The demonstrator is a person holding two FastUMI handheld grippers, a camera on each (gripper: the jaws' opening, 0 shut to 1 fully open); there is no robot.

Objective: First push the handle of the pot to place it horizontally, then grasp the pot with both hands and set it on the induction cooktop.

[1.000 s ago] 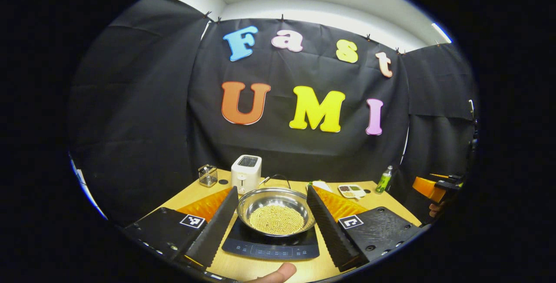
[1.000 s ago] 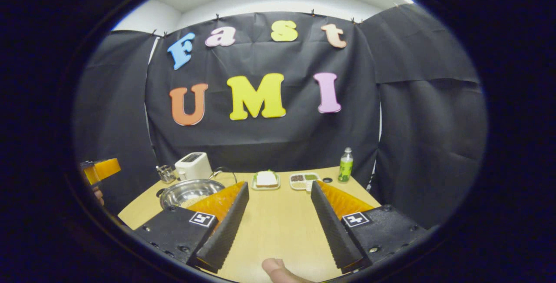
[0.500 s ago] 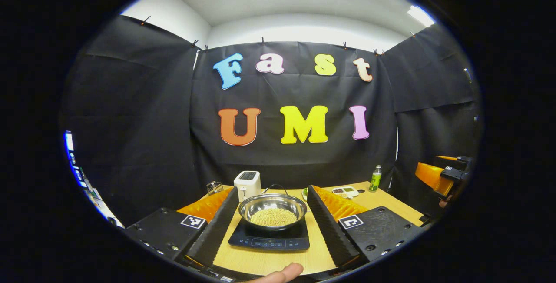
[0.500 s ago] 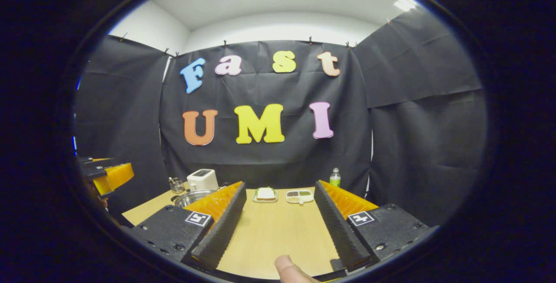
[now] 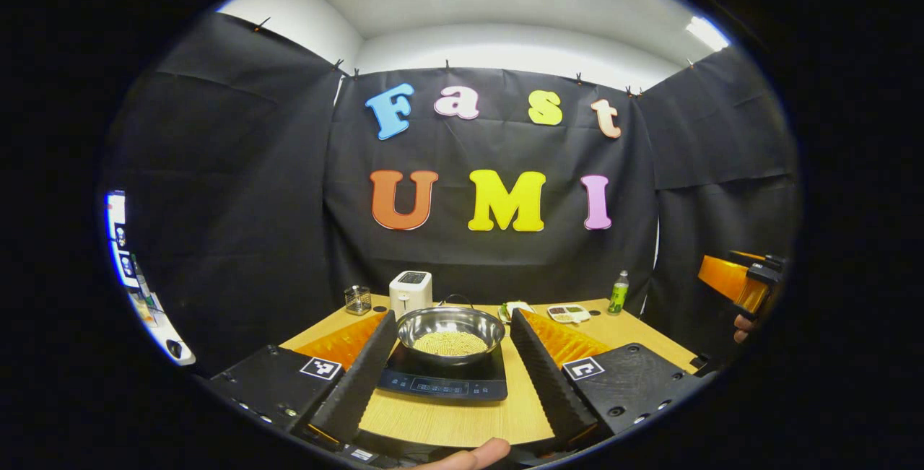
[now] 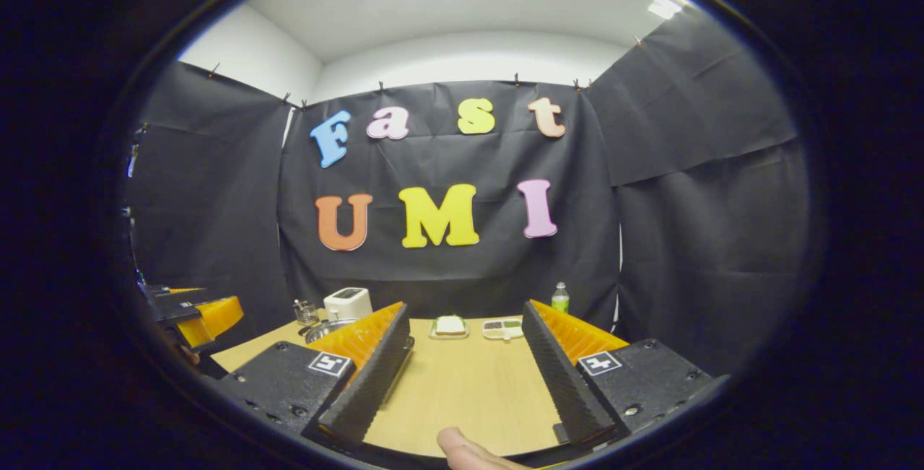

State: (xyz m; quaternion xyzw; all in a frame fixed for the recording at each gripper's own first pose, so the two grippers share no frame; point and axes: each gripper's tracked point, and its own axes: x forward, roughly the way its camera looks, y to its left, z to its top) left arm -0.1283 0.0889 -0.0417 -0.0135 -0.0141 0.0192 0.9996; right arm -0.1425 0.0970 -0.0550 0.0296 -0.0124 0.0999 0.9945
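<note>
A: Steel, round and shiny: the wide metal pot (image 5: 450, 334) with pale yellow grains in it sits on the flat black induction cooktop (image 5: 444, 380), on the light wooden table (image 5: 462, 419).

B: And its thin wire handle (image 5: 456, 299)?

A: In the left gripper view a dark arc shows behind the far rim; whether it lies flat or stands up is hard to make out.

B: The left gripper (image 5: 450, 369)?

A: Spread wide, nothing between its fingers; pot and cooktop appear in the gap, farther off, untouched.

B: The right gripper (image 6: 465, 383)?

A: Also wide apart and holding nothing, over bare table. In the right gripper view its finger hides most of the pot (image 6: 323, 328); a sliver of rim shows.

B: What stands behind?

A: A white toaster (image 5: 410, 291), a small glass jar (image 5: 356, 299), a green bottle (image 5: 617, 292), a divided snack tray (image 5: 567, 312) and a plate with a sandwich (image 6: 450, 325). A fingertip (image 5: 473, 455) is cut off at the bottom edge.
</note>
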